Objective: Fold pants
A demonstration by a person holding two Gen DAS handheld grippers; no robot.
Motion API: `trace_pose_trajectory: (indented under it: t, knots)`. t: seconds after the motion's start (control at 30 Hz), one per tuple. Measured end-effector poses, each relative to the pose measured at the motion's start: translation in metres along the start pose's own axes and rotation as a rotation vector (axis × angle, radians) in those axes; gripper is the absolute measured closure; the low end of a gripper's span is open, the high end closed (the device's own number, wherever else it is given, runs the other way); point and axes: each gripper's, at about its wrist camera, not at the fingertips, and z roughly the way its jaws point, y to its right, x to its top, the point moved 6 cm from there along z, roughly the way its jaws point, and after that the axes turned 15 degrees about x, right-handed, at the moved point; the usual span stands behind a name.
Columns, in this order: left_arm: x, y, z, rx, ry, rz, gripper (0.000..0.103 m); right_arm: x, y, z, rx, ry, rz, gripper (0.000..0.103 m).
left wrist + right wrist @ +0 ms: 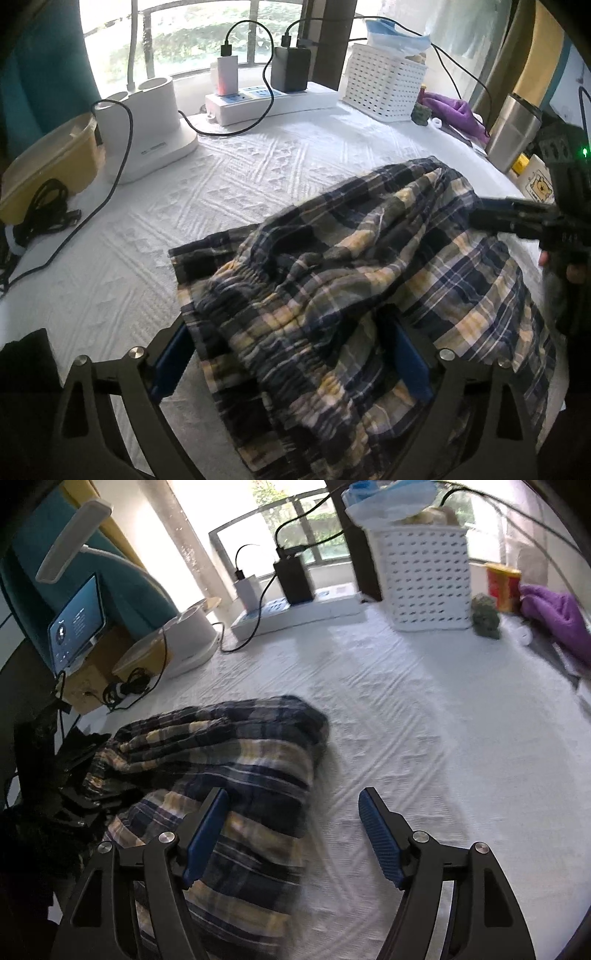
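The plaid pants [351,280] lie crumpled in a heap on the white textured cloth [236,184]. My left gripper [291,354] is open, its blue pads [171,360] standing either side of the elastic waistband, which lies between them. My right gripper [293,827] is open and empty, with its left pad [207,834] over the pants [229,760] and its right pad over bare cloth. The right gripper also shows in the left wrist view [517,218] at the far right edge of the heap.
At the back stand a white appliance [147,125], a power strip [266,99] with chargers and cables, and a white basket [384,85]. A yellow tub [48,162] is at left. A purple cloth [454,110] and steel tumbler [513,129] are at right. A tablet [75,622] is far left.
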Motion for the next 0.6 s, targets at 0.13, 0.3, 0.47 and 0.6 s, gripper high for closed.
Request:
trace_pose_trajectory:
  t: [0.13, 0.3, 0.47, 0.6]
  knots:
    - [-0.001, 0.005, -0.006, -0.029, 0.010, -0.007, 0.020, 0.000, -0.012, 0.011, 0.025, -0.008, -0.026, 0.028]
    - [0.001, 0.013, -0.008, -0.015, 0.048, 0.001, 0.027, 0.001, -0.027, 0.027, 0.049, -0.018, -0.065, 0.028]
    - [0.004, 0.021, -0.015, -0.020, 0.071, 0.013, 0.053, 0.001, -0.033, 0.031, 0.056, -0.024, -0.092, 0.029]
    - [0.004, 0.030, -0.021, -0.003, 0.095, 0.041, 0.061, -0.001, -0.043, 0.032, 0.063, -0.027, -0.126, 0.041]
